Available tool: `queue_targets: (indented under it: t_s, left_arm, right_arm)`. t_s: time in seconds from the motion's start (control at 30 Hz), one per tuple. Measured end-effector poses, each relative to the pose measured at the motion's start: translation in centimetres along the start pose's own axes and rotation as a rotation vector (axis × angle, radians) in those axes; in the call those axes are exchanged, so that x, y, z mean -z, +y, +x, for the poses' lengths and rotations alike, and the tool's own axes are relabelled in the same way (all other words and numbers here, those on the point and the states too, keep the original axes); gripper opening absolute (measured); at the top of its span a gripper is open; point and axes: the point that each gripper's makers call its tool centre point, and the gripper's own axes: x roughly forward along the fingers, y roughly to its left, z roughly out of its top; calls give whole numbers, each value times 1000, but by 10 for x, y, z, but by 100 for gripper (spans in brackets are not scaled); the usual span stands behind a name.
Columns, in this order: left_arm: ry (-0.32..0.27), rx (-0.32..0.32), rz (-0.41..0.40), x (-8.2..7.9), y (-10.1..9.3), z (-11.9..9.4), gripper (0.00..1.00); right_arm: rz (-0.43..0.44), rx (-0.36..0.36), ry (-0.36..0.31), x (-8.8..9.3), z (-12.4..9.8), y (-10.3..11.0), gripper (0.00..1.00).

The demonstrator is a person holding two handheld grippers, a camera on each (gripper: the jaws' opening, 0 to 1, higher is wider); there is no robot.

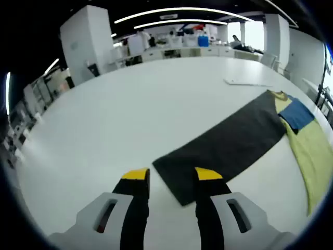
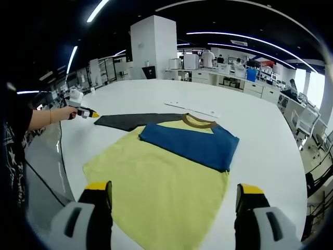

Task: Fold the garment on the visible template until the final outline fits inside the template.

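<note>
The garment (image 2: 161,177) lies flat on the white table (image 2: 260,135) — yellow body, blue chest panel, brown collar — with its dark grey sleeve (image 1: 223,146) stretched straight out from the shoulder. The left hand-held gripper (image 1: 171,179) hovers at the sleeve's free end, jaws parted narrowly, holding nothing. The right hand-held gripper (image 2: 174,195) hangs over the garment's hem, jaws wide, empty. I judge the first fold is not yet begun — next, pinch the sleeve end and carry it toward the collar.

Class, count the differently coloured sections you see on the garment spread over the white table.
3: a grey sleeve stretched toward the far gripper, a blue chest band below the brown collar, and the yellow body nearest the right gripper. Another sleeve may be hidden.
</note>
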Motion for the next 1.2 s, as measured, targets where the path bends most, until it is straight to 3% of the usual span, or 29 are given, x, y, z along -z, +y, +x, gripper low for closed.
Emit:
queue_targets:
  t_s: [0.1,0.37,0.67,0.73,0.87,0.9,1.2]
  left_arm:
    - [0,1,-29,4,-18,-8,29]
    - [26,-23,-133,20,-28,-7,24]
    - [61,-49,-176,27,-30,-7,19]
    - [63,-55,-228,29,-34,-10,18]
    - [75,-56,-257,34,-37,-11,17]
    - [47,-65,-258,30,-34,-11,16]
    - [85,-94,-310,36,-26,-9,7]
  right_arm:
    - [-3,-1,1,0,-1,0,100]
    - [-5,11,-2,0,-6,-2,100]
    - [4,16,-3,3,-6,0,100]
    - [-1,15,-2,3,-6,1,100]
    - [-6,13,-2,3,-7,0,100]
    - [-7,12,-2,3,-8,0,100]
    - [-1,3,-14,3,-9,2,100]
